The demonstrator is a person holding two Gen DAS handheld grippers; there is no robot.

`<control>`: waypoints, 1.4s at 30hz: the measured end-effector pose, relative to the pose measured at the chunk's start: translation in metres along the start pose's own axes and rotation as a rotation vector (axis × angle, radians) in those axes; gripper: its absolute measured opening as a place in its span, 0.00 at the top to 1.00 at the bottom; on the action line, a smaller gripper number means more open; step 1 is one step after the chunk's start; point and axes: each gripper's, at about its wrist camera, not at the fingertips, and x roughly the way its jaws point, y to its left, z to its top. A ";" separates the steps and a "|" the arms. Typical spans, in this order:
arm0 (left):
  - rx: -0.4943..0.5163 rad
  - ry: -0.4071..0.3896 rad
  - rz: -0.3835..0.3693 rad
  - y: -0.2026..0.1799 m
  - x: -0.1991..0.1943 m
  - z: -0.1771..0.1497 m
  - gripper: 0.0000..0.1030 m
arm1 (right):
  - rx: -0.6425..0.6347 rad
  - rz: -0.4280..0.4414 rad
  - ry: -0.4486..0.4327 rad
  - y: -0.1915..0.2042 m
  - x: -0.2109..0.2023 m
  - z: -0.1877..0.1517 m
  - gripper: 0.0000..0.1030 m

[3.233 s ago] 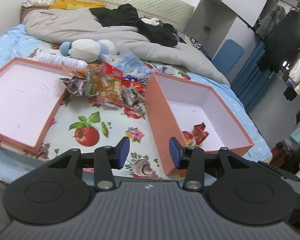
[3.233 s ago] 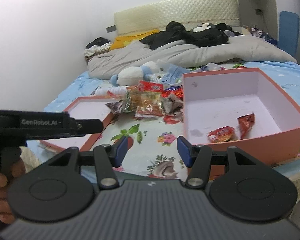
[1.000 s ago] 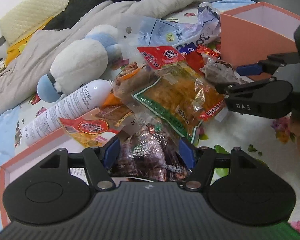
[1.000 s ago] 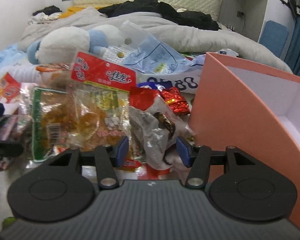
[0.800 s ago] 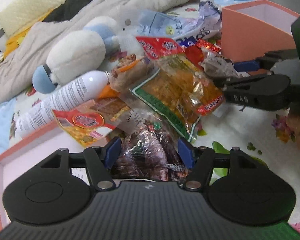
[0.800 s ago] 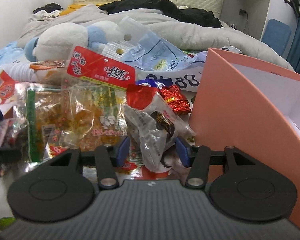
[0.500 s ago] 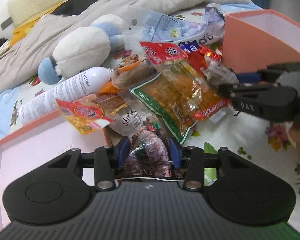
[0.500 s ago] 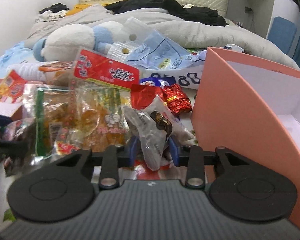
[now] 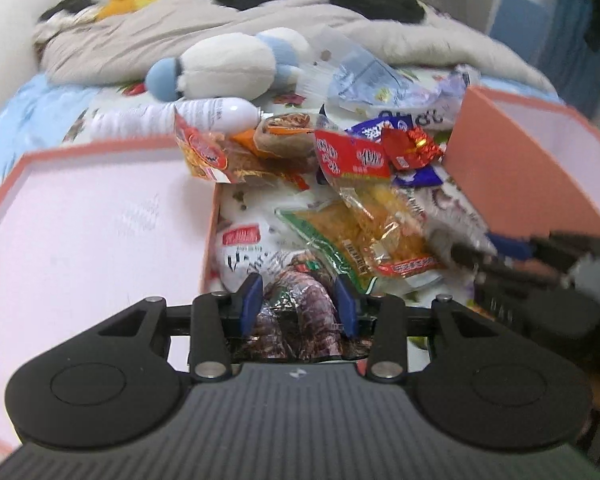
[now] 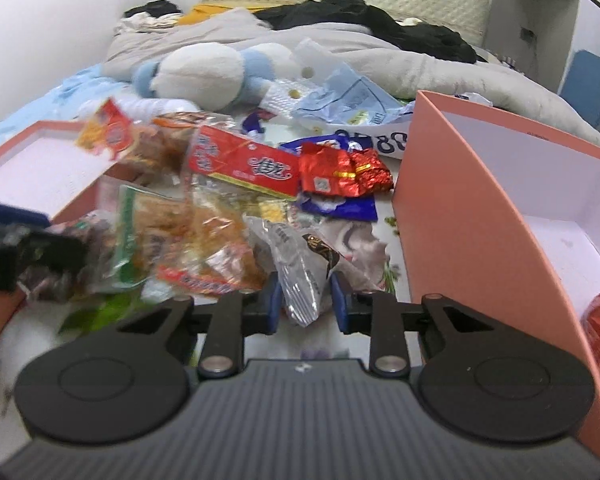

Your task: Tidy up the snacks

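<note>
Snacks [image 10: 220,216] lie heaped on the bed between two pink boxes. The left gripper [image 9: 298,304] has just closed on a dark foil packet [image 9: 296,312] at lower centre; the right gripper [image 10: 305,302] now pinches a clear wrapped snack [image 10: 300,276]. Both look ready for boxing.

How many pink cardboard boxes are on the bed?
2. One shallow pink cardboard box lies left of the snack pile; one deeper pink cardboard box stands right of it. None seems hidden.
</note>
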 end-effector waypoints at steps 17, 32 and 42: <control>-0.202 0.060 -0.041 -0.025 -0.069 -0.077 0.67 | -0.123 0.191 0.117 0.001 -0.102 -0.068 0.70; -0.288 0.105 -0.047 -0.007 -0.051 -0.068 0.25 | 0.154 0.243 0.118 -0.003 -0.108 -0.053 0.34; -0.261 0.119 -0.067 -0.008 -0.034 -0.071 0.25 | 0.232 0.162 0.192 -0.005 -0.084 -0.052 0.35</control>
